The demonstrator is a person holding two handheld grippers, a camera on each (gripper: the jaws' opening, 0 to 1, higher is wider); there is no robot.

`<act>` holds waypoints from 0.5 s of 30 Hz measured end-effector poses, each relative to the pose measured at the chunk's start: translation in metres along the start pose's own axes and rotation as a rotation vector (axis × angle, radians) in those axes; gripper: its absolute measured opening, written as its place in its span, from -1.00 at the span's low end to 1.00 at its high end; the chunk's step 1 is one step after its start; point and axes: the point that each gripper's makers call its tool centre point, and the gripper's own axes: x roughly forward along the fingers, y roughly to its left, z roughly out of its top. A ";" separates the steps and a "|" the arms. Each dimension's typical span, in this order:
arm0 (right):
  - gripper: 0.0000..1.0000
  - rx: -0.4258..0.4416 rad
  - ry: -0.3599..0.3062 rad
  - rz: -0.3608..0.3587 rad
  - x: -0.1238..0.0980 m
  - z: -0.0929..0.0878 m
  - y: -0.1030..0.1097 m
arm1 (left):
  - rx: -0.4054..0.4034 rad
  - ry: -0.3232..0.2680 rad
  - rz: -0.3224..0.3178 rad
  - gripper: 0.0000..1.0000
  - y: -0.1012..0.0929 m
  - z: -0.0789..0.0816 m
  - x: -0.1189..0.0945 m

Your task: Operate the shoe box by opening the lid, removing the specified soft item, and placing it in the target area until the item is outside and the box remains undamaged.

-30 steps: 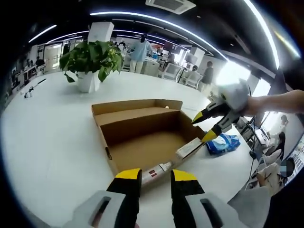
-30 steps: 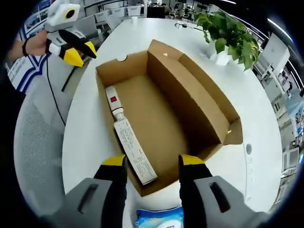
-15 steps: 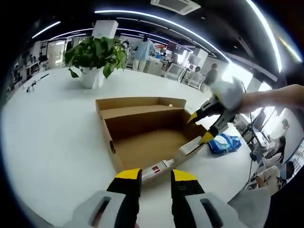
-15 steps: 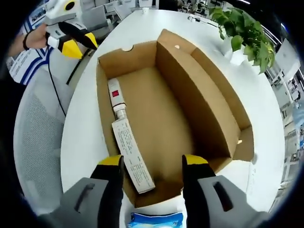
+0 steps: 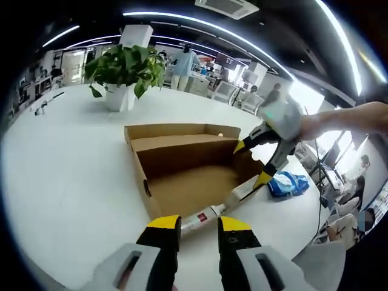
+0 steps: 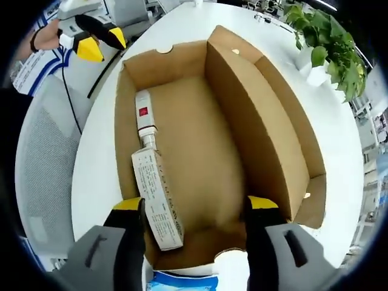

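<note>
The shoe box [image 6: 200, 151] lies open on the white table [image 5: 66, 176], its lid [image 6: 273, 127] folded back and standing along one long side. Inside, against the opposite long wall, lie a white tube [image 6: 144, 118] with a red mark and a white printed carton [image 6: 156, 200], end to end; the rest of the brown floor is bare. In the left gripper view the same box [image 5: 188, 173] sits in the middle of the table with the tube [image 5: 203, 217] and carton [image 5: 245, 189] along its near wall. A blue soft packet [image 5: 288, 183] lies on the table just outside the box's end, and its edge [image 6: 182, 282] shows at the bottom of the right gripper view.

The right gripper [image 6: 195, 209] hangs over that end of the box, jaws wide apart and holding nothing; the left gripper view shows it [image 5: 254, 162] with yellow tips spread above the box's corner. The left gripper [image 5: 199, 225] is off the box's long side, jaws moderately apart and empty; it [image 6: 100, 43] also appears beyond the box's far corner. A potted plant [image 5: 124, 76] stands on the table beyond the box
</note>
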 end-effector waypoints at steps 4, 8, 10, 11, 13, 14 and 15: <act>0.28 0.000 0.000 -0.012 -0.002 -0.003 -0.001 | -0.004 0.001 0.000 -0.52 0.000 -0.001 0.001; 0.27 -0.011 0.011 -0.031 -0.005 -0.008 -0.007 | -0.005 0.003 -0.001 -0.52 -0.002 -0.002 0.001; 0.25 -0.004 0.012 -0.031 -0.005 -0.009 -0.008 | -0.005 0.004 0.000 -0.52 -0.002 -0.003 0.001; 0.24 -0.004 0.013 -0.029 -0.005 -0.009 -0.007 | -0.005 0.004 -0.001 -0.52 -0.002 -0.003 0.001; 0.20 -0.031 0.009 -0.021 -0.005 -0.006 -0.004 | -0.004 0.005 -0.003 -0.52 -0.003 -0.003 0.002; 0.20 -0.039 0.005 -0.013 -0.005 -0.004 -0.001 | -0.004 0.005 -0.003 -0.52 -0.004 -0.003 0.002; 0.23 -0.034 -0.004 0.006 -0.004 -0.001 0.004 | -0.004 0.005 -0.003 -0.52 -0.004 -0.003 0.002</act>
